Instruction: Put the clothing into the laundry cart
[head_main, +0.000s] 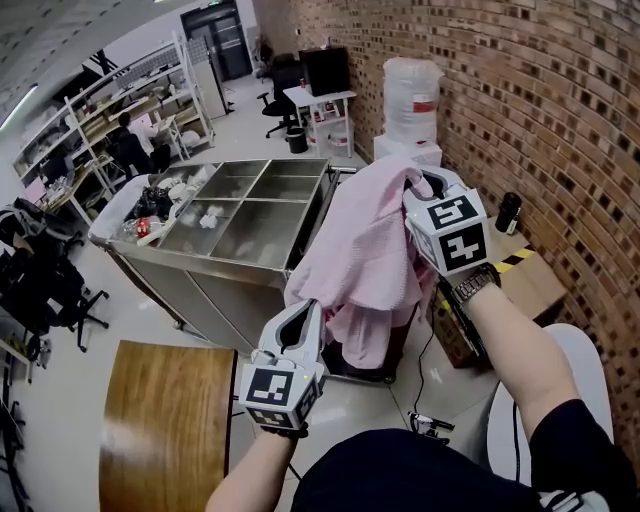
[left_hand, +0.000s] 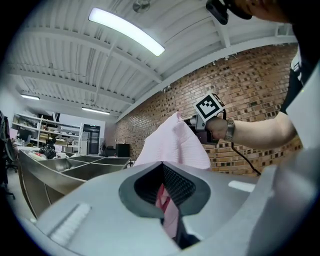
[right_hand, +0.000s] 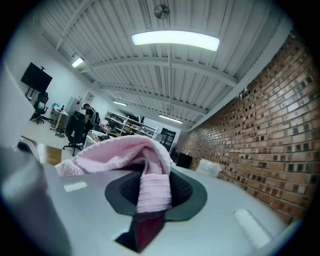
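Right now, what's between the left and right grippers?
The pink garment. It hangs from the right gripper, which is held higher, down to the left gripper. Both are clamped on it. The head view shows the whole span.

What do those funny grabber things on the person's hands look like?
Both the left gripper and right gripper are light grey with dark-lined jaws. Each carries a white cube with black square markers. A black cable runs along the right arm, which wears a wristwatch and a dark sleeve.
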